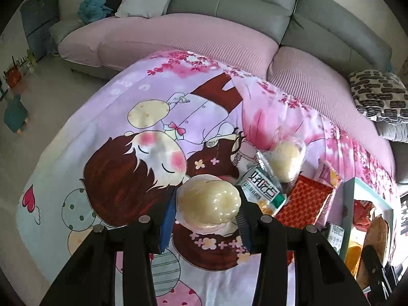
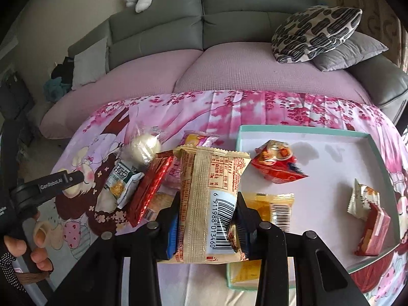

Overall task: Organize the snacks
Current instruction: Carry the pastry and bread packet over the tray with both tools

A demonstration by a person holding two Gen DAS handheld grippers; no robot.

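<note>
The left gripper is seen with its jaws closed on a pale round pastry in clear wrap, held above the cartoon-printed cloth covering the surface. The right gripper is seen with its jaws closed on a beige snack packet bearing a barcode, held at the near left edge of a white tray. Four packets are noted in the tray, among them a red packet. A loose pile of snacks is noted on the cloth just left of the tray.
</note>
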